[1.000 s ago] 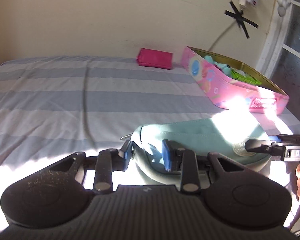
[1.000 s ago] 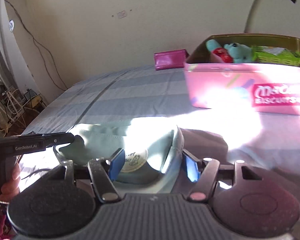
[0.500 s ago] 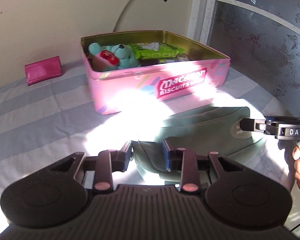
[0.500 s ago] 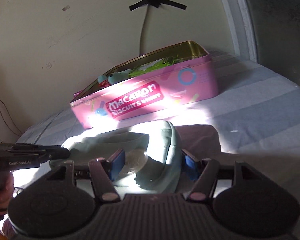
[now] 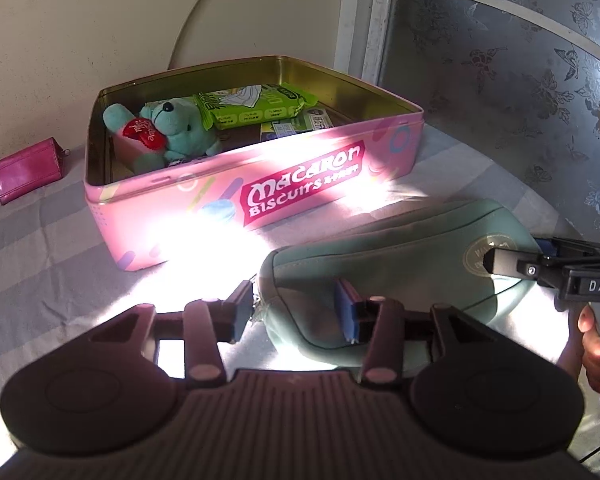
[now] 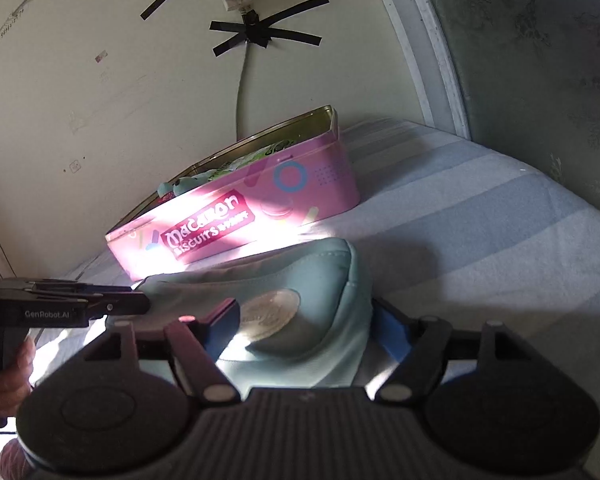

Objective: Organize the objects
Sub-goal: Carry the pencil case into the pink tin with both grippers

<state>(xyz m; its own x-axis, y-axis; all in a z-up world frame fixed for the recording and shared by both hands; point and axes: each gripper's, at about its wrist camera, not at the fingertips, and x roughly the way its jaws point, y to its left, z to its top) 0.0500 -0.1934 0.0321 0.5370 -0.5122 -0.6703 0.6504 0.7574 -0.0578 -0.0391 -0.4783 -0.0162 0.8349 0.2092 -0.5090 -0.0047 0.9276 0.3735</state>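
A green zip pouch (image 5: 396,264) with a round badge hangs between my two grippers, in front of an open pink Macaron biscuit tin (image 5: 300,196). My left gripper (image 5: 296,312) is shut on the pouch's left end, near the zip pull. My right gripper (image 6: 308,332) is shut on the pouch's other end (image 6: 312,296) and shows at the right of the left wrist view (image 5: 540,264). The tin (image 6: 236,220) holds a teal teddy bear (image 5: 168,128) with a red heart, a green wipes pack (image 5: 252,108) and a flat box.
A magenta wallet (image 5: 24,170) lies on the striped bedsheet (image 6: 480,220) left of the tin, near the wall. A frosted window (image 5: 520,80) stands on the right. A cable taped to the wall (image 6: 244,80) runs down behind the tin.
Both grippers have carried the pouch up and to the right, toward the tin. The tin is now close and seen from above, and the pouch hangs clear of the sheet.
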